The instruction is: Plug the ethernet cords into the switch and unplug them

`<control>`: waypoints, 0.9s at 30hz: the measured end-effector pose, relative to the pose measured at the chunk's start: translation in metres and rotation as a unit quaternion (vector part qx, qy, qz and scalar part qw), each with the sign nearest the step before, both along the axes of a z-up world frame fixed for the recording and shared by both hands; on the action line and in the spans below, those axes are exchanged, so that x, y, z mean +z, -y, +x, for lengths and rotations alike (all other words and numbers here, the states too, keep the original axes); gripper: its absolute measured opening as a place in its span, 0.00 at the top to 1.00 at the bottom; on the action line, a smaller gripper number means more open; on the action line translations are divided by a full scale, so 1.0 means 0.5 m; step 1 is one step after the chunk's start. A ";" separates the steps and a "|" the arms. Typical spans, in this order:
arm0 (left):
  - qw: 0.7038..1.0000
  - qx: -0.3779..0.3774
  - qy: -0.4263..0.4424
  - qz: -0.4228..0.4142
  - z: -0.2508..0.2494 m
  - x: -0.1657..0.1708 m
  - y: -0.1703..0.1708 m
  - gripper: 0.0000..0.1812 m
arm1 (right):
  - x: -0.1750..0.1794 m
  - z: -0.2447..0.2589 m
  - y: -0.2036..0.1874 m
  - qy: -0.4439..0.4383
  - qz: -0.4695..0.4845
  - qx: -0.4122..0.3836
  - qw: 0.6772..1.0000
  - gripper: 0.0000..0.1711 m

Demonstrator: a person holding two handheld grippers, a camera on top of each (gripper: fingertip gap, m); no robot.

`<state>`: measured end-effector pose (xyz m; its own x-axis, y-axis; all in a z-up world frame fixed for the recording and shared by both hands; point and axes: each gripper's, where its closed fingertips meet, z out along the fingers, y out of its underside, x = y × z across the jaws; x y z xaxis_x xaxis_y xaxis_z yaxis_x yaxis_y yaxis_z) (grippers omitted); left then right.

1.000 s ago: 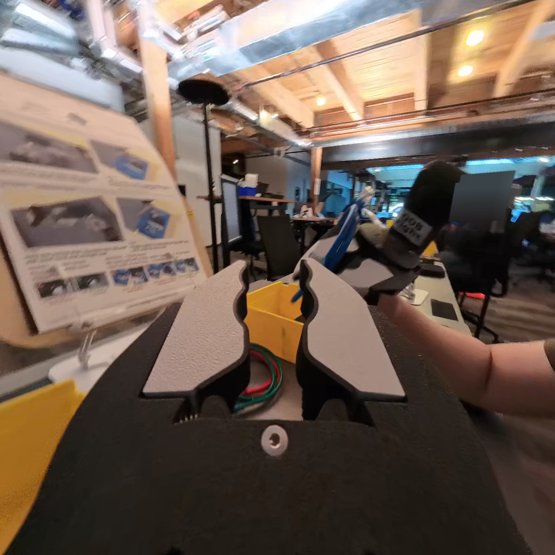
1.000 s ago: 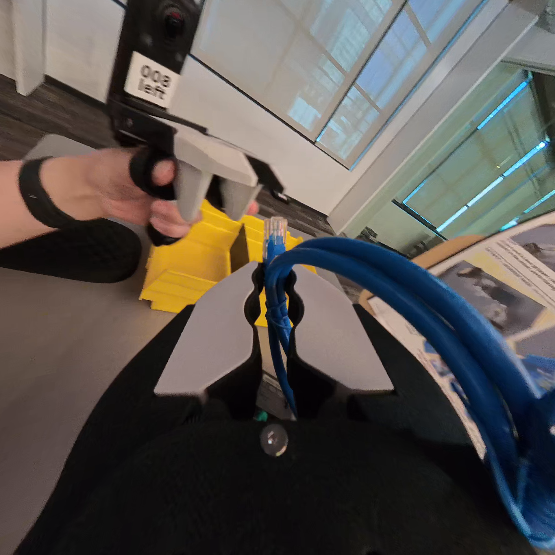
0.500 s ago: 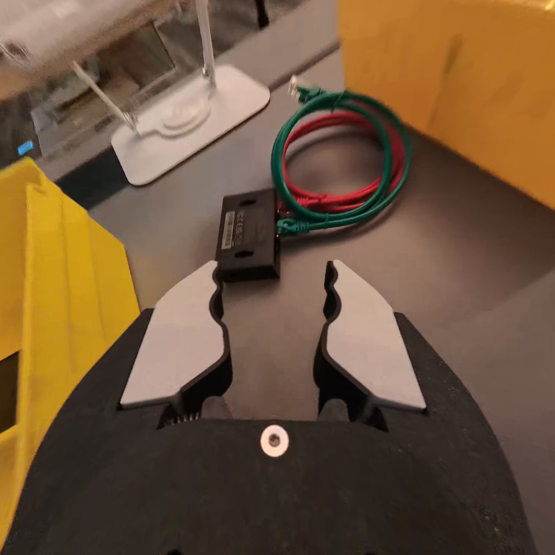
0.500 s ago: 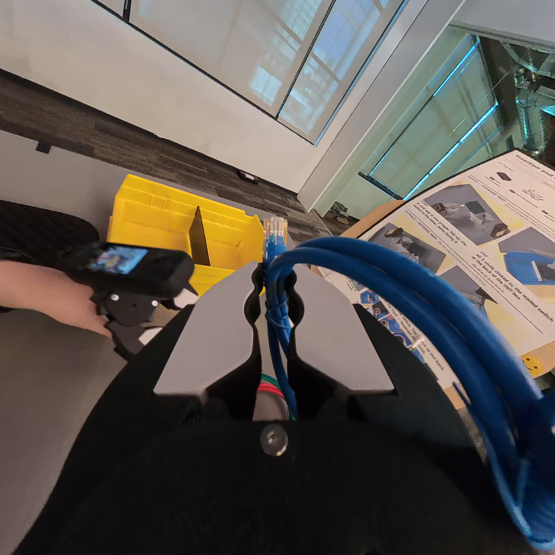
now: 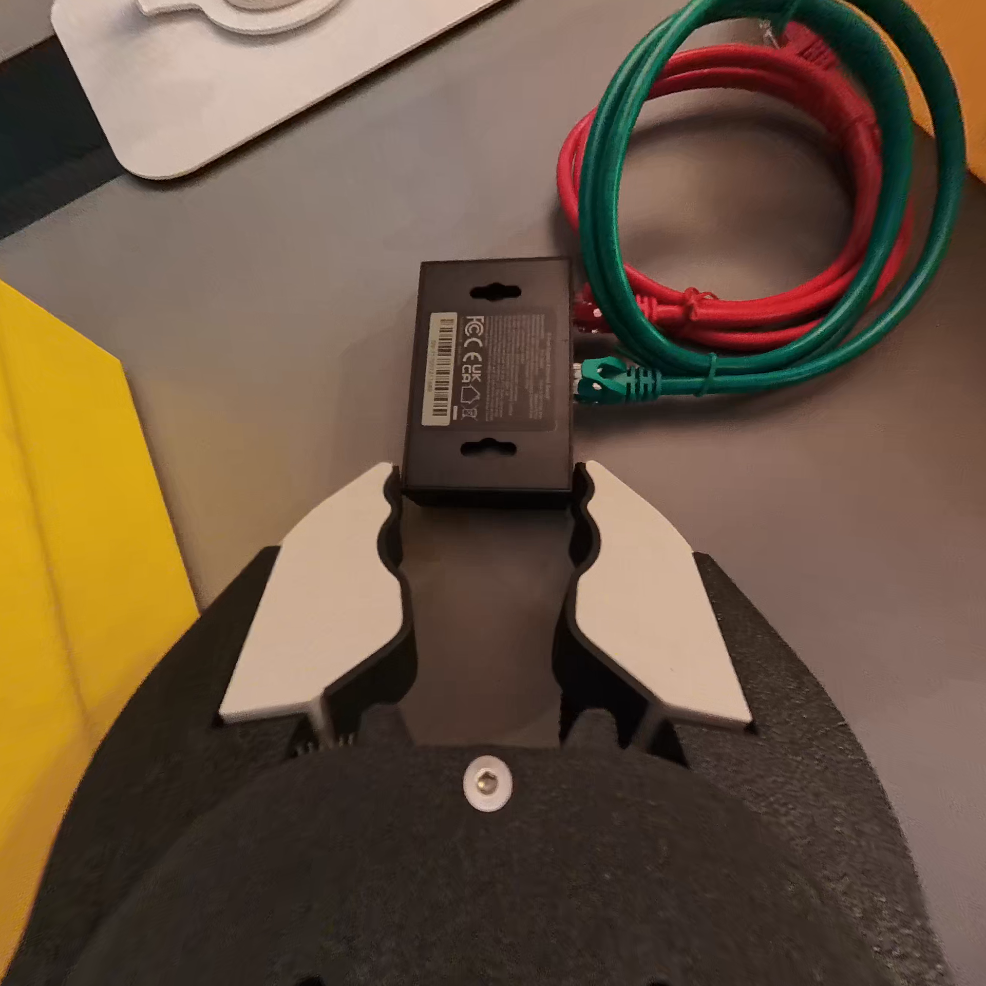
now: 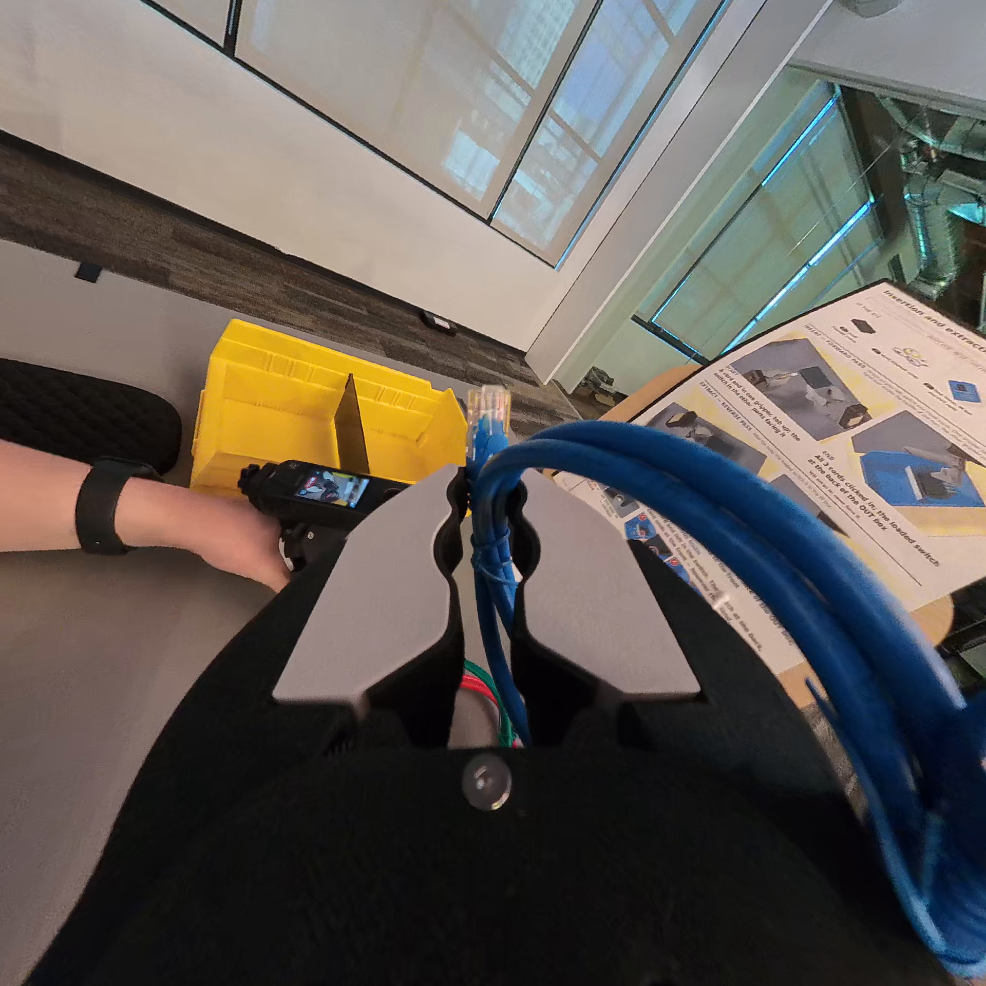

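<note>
The black switch (image 5: pixel 488 373) lies label side up on the grey tabletop (image 5: pixel 299 299), directly ahead of the left gripper (image 5: pixel 488 480), whose jaws stand wide with their tips at either side of the switch's near end. Whether they already press on it cannot be told; they look about level with its two near corners, just touching or just short of them.

Off the right-hand side of the switch, ahead and to the right of those jaws, the green cord (image 5: pixel 773 213) and the red cord (image 5: pixel 747 315) lie coiled together. The green plug (image 5: pixel 603 380) points at the switch's side and looks close against it, with the red plug (image 5: pixel 589 312) beside it; neither can be seen to be seated in a port, so I judge both unplugged or at most loosely resting there.

The right gripper (image 6: pixel 488 480) is raised off the tabletop, its jaws narrow and clamped on the blue cord (image 6: pixel 720 507) just behind its clear plug (image 6: pixel 488 403), which sticks out past the tips. The rest of the cord loops to the right of the jaws.

So the work looks early: one cord is in hand and ready, the switch is about to be steadied, and no plugging is clearly done. All insertions and the unplugging appear to remain.

Farther out, a yellow bin (image 6: pixel 320 411) sits beyond the right jaws, and an instruction sheet (image 6: pixel 800 453) stands to their right.
</note>
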<state>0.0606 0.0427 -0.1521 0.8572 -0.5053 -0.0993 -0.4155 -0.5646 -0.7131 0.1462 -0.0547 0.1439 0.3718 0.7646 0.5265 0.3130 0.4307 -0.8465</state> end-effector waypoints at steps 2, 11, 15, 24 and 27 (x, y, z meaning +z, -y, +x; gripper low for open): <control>1.000 -0.003 -0.013 -0.010 -0.002 -0.001 0.005 0.66 | 0.006 0.006 0.001 -0.005 0.002 -0.001 1.000 0.91; 0.994 0.030 -0.068 -0.083 -0.010 0.004 0.112 0.66 | -0.014 0.006 -0.006 0.022 -0.012 -0.006 1.000 0.91; 0.996 0.043 -0.058 -0.061 -0.011 0.017 0.151 0.66 | -0.022 0.000 -0.004 0.035 -0.012 -0.005 0.999 0.91; 0.998 0.055 -0.014 -0.026 -0.021 0.066 0.174 0.67 | -0.077 -0.018 -0.003 0.089 -0.049 0.021 0.995 0.91; 0.998 0.059 -0.018 -0.019 -0.030 0.082 0.171 0.67 | -0.122 -0.025 -0.004 0.130 -0.088 0.039 0.987 0.91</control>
